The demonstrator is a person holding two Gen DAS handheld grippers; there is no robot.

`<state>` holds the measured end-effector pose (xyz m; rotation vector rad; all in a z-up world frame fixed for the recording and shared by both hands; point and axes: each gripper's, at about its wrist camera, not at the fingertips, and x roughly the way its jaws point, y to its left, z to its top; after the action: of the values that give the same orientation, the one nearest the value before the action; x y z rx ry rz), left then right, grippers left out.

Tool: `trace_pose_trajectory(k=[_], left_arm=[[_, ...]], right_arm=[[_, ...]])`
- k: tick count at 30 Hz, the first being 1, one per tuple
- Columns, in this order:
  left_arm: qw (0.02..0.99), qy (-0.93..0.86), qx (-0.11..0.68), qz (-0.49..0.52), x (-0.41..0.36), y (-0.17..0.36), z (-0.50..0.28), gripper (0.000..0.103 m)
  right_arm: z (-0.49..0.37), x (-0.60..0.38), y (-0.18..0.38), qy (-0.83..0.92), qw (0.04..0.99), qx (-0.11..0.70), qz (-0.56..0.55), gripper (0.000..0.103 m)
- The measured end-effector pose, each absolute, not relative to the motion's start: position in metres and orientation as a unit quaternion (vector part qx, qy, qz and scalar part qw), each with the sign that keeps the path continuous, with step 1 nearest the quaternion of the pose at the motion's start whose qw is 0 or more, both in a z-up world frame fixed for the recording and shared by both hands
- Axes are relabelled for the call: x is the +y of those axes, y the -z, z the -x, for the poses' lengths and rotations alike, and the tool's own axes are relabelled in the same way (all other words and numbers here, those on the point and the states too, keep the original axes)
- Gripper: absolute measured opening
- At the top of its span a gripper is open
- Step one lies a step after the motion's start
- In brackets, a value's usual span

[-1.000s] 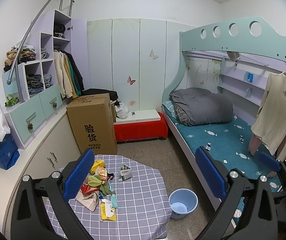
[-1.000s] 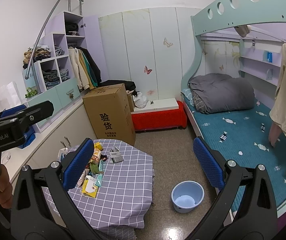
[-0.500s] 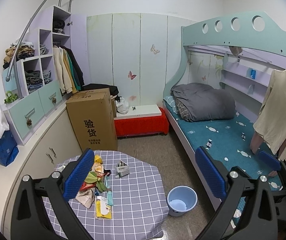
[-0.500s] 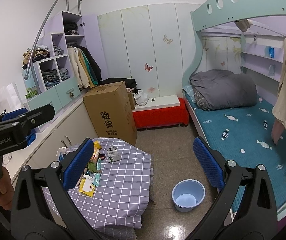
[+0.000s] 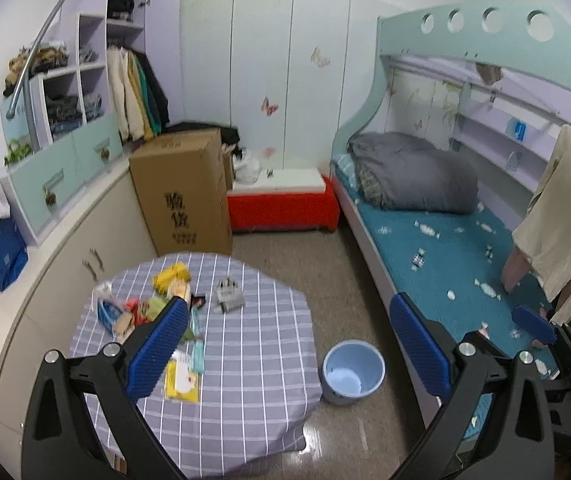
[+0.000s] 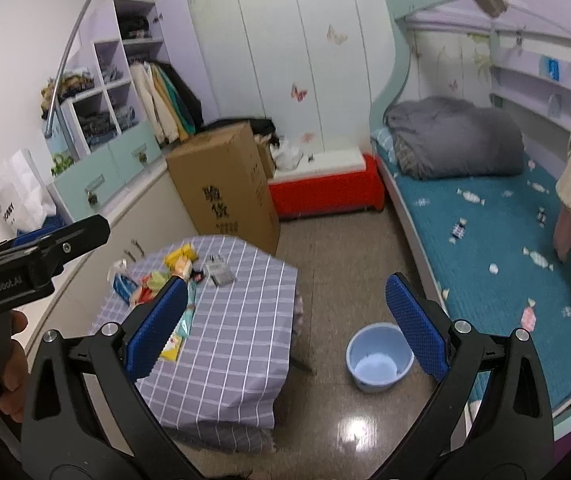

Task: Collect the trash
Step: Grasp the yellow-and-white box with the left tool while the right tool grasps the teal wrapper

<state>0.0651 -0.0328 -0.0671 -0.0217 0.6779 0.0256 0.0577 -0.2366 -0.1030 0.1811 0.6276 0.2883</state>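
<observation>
Left gripper (image 5: 289, 344): raised above the room in the left wrist view, jaws wide apart with nothing between them; its blue pads (image 5: 157, 350) frame the lower part of the frame.
Right gripper (image 6: 287, 328): also held high, jaws wide apart and empty; in the left wrist view it shows at the lower right edge of the frame.
Left gripper seen from the right wrist view: its black body sits at the left edge of the frame, with the person's hand (image 6: 3, 364) wrapped round the handle.
Trash (image 5: 165, 304): a loose pile of wrappers and packets on the left half of the tabletop (image 5: 253, 360), in the lower left of the frame; a yellow packet (image 5: 181, 380) lies nearest the camera, a grey packet (image 5: 229, 296) lies a little apart towards the centre.
Tabletop cover: grey-lilac check cloth hanging over the edges.
Bucket (image 5: 352, 372): light blue, upright on the floor just right of the tabletop, lower centre of the frame; its inside looks bare.
Cardboard box (image 5: 183, 200): standing on the floor beyond the tabletop, left of centre.
Bed (image 5: 445, 256): teal sheet, right side of the frame, with a grey quilt (image 5: 413, 172) bundled at its far end.
Red bench (image 5: 281, 208): centre of the frame, against the far wall.
</observation>
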Motion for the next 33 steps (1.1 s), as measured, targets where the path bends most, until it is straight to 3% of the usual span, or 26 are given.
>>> trace_pose_trajectory(k=[6, 22, 31, 32, 33], left_arm=[[0.92, -0.03, 0.391, 0.027, -0.005, 0.11, -0.077, 0.099], [0.825, -0.088, 0.544, 0.124, 0.166, 0.269, -0.129, 0.099], [0.783, -0.05, 0.61, 0.113, 0.193, 0.348, -0.173, 0.097], [0.78, -0.043, 0.613, 0.113, 0.195, 0.354, -0.176, 0.094], [0.778, -0.036, 0.618, 0.11, 0.195, 0.36, -0.179, 0.085]], right_arm=[[-0.078, -0.214, 0.139, -0.158, 0.913, 0.366, -0.083, 0.097], [-0.155, -0.082, 0.247, -0.201, 0.836, 0.507, -0.058, 0.097], [-0.194, -0.03, 0.295, -0.181, 0.809, 0.556, -0.058, 0.097], [-0.198, -0.025, 0.3, -0.177, 0.806, 0.561, -0.058, 0.096], [-0.2, -0.022, 0.303, -0.175, 0.805, 0.564, -0.059, 0.096]])
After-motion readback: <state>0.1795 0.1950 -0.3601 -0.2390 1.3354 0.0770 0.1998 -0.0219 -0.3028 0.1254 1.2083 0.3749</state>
